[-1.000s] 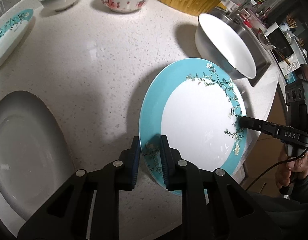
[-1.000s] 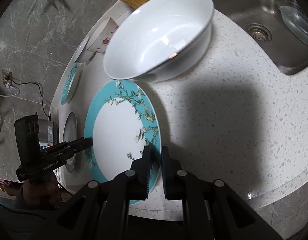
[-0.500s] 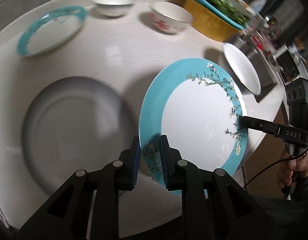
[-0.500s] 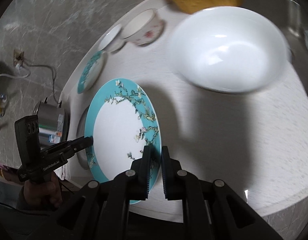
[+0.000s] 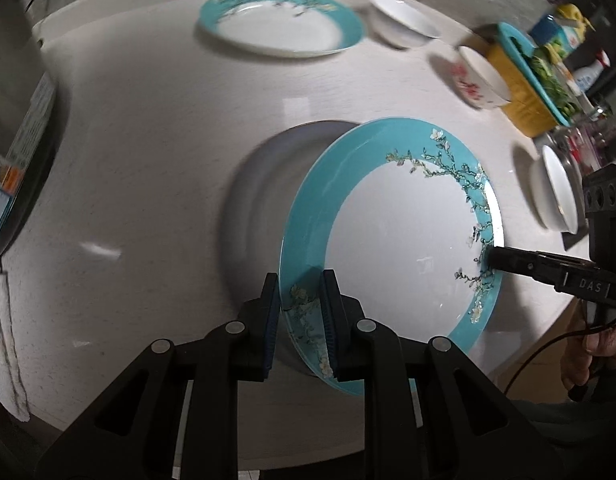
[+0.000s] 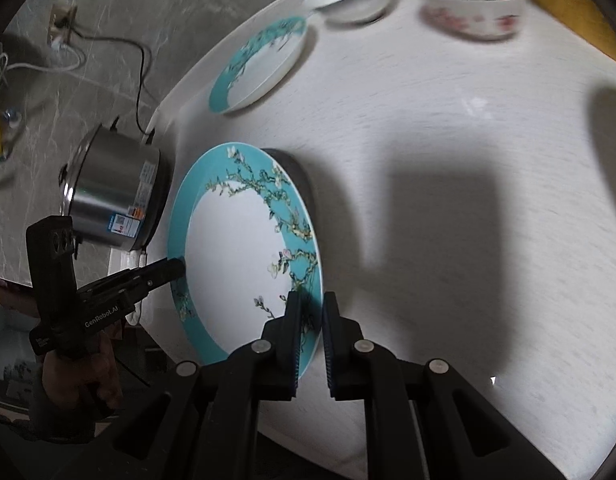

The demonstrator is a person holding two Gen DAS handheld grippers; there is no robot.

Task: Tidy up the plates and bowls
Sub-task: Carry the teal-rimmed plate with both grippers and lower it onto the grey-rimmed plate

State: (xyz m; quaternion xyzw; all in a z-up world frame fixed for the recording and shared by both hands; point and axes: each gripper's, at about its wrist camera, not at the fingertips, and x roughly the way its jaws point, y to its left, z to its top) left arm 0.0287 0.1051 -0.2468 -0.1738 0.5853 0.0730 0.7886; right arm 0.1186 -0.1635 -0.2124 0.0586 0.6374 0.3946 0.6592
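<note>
The blue plate (image 5: 404, 232) is held up in the air by both tools, a little tilted, in the middle of both views. Its near rim is pinched by the left tool (image 5: 299, 312), and the other side of the rim is pinched by the right tool (image 6: 310, 320). Both tools are narrow and closed on the rim.

A second ago the plate was carried beside the big white bowl (image 5: 558, 192) near the sink. Now it has been moved over the grey plate (image 5: 259, 196), which is partly hidden under it. It looks like it is about to be stacked there.

In the upper part of the left view, another blue plate (image 5: 279, 24), a small white bowl (image 5: 404, 20) and a flower bowl (image 5: 482, 80) are now seen on the white surface (image 5: 155, 128). They were nearer the edges before.
</note>
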